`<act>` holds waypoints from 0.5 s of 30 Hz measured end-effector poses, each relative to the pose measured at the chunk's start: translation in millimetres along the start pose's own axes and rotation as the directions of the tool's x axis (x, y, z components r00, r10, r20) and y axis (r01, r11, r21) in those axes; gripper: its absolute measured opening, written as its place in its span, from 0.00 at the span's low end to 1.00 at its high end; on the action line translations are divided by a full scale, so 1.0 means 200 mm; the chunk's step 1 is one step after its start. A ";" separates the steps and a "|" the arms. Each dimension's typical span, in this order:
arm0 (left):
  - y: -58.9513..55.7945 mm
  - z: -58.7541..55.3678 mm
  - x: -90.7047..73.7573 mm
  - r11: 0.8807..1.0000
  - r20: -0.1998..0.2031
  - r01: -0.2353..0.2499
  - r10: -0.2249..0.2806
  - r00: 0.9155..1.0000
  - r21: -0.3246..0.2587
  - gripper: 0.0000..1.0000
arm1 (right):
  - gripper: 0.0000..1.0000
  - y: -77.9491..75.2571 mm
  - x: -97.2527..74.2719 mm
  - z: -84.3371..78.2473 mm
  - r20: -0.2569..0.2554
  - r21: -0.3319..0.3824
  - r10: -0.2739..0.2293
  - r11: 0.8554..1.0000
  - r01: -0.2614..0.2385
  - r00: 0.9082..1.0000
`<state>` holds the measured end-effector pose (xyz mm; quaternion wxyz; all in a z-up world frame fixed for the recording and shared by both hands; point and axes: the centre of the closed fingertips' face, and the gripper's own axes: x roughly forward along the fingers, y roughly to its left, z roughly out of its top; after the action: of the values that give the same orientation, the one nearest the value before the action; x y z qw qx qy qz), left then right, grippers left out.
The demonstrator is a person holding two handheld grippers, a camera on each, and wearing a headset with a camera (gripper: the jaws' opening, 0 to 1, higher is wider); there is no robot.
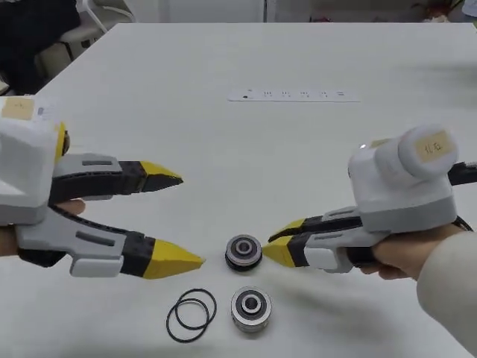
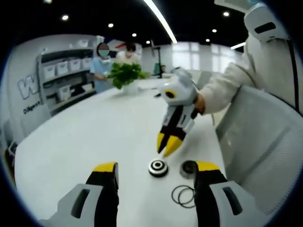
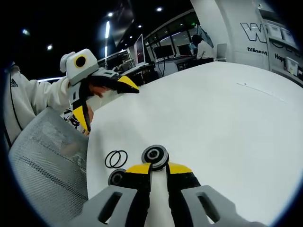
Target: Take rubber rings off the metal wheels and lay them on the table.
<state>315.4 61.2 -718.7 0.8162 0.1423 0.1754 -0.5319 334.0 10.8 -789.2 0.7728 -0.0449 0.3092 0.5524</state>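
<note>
Rubber rings [image 1: 191, 315], two, lie by two metal wheels [image 1: 244, 252]; left tongs [image 1: 191, 220] spread, right tongs [image 1: 269, 245] pressed together.

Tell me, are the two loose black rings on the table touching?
Touching: the head view shows the two rubber rings overlapping, their loops crossing.

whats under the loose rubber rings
Bare white table shows through both loose rubber rings, which overlap each other. Which ring lies on top is too fine to tell.

Yellow-tipped left tongs [image 1: 191, 219], blk rubber rings [image 1: 191, 315], silver wheels [image 1: 250, 307], wht table [image 1: 261, 149]
</note>
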 end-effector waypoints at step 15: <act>0.06 -0.07 0.20 0.999 -0.031 0.039 -0.038 0.999 0.012 0.42 | 0.11 0.00 0.03 -0.03 -0.011 -0.016 0.006 1.000 -0.006 1.000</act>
<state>339.8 38.8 -747.5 0.8021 0.1520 0.1874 -0.5463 332.1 12.5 -797.0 0.7689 -0.0533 0.3092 0.5571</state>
